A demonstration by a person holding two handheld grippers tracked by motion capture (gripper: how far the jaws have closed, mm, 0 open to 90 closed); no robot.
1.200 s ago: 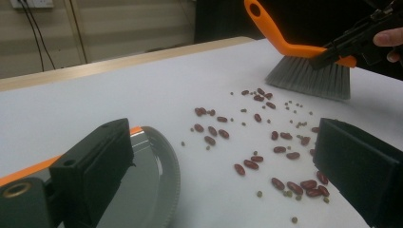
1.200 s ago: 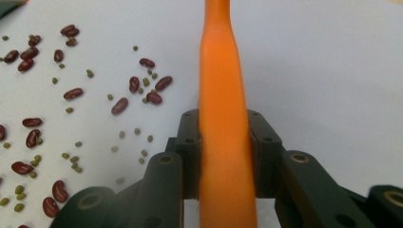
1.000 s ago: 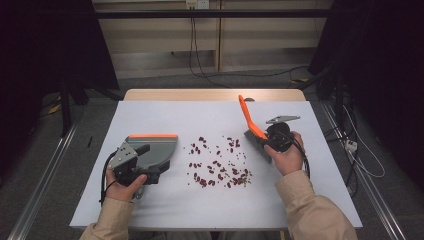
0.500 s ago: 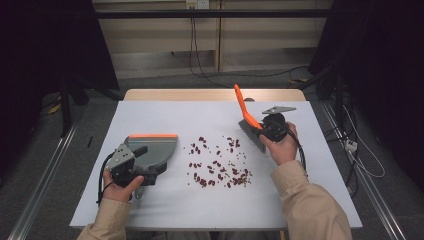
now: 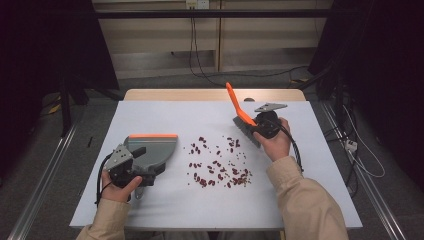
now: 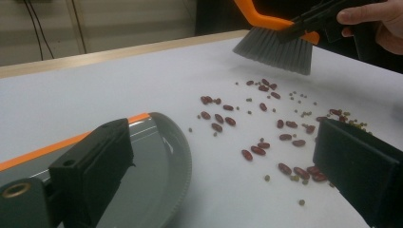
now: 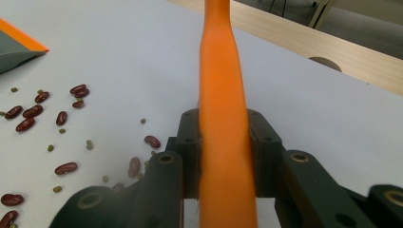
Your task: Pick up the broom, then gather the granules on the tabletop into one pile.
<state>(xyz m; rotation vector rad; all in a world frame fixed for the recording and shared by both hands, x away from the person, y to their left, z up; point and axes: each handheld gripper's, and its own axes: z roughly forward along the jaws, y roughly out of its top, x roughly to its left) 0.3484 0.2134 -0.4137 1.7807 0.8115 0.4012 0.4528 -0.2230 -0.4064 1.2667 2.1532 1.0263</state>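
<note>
Left claw: at the left of the tabletop, clamped on the back of the grey dustpan. In the left gripper view its jaws stand wide apart, one over the pan, the other at the right edge. The pan lies flat on the tabletop, its orange-edged rim on the far side, its open mouth facing the beans.

Centre: red beans with small green ones scattered loose on the tabletop, just right of the dustpan and apart from it.

Right claw: clenched on the orange handle of the brush. The handle slants up and away. The grey bristles point down, at the far right edge of the bean scatter; whether they touch the tabletop I cannot tell.
</note>
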